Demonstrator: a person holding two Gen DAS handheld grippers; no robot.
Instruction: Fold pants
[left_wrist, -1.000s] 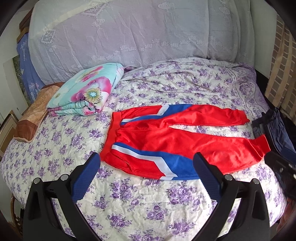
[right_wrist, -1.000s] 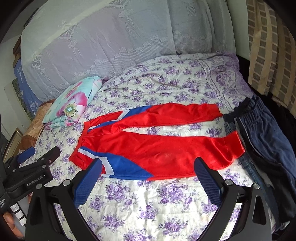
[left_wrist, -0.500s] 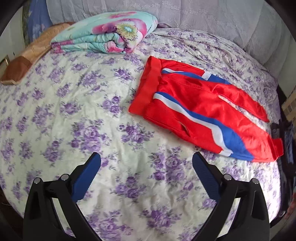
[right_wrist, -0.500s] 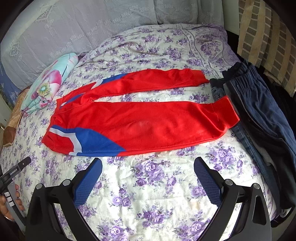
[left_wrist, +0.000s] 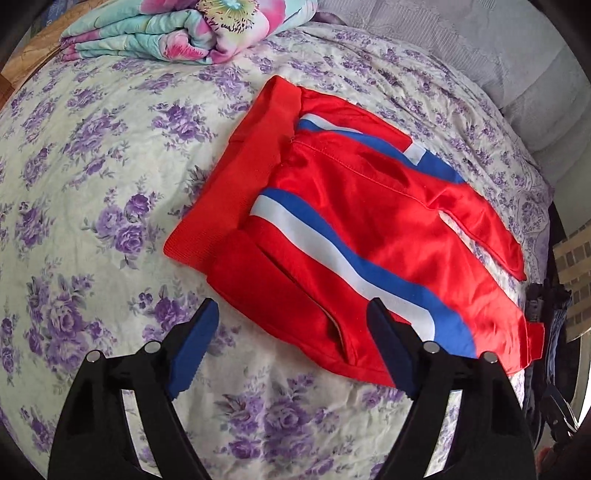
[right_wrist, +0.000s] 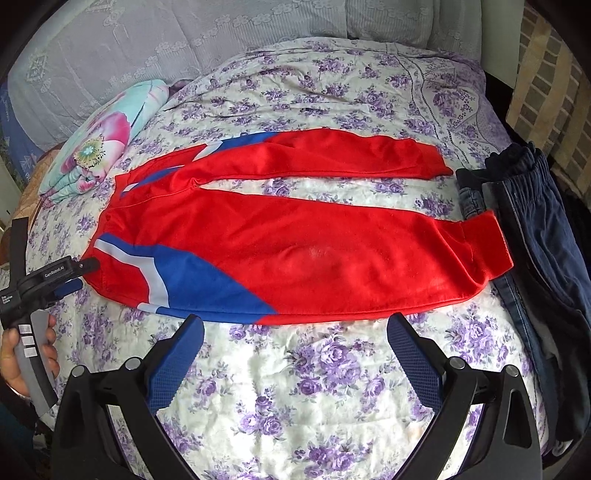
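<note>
Pants (right_wrist: 295, 258) lie flat on the bed (right_wrist: 314, 387); both tongs, left (left_wrist: 291, 332) and right (right_wrist: 295, 343), stand apart and empty; better pinch the near edge at waistband and leg, both layers together.

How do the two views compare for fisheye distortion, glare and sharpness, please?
Left wrist view: strong barrel bulge, sheen on the red track pants, blue stripe smeared near the right edge. Right wrist view: same bulge, dark corners, pants matte and sharp.
</note>
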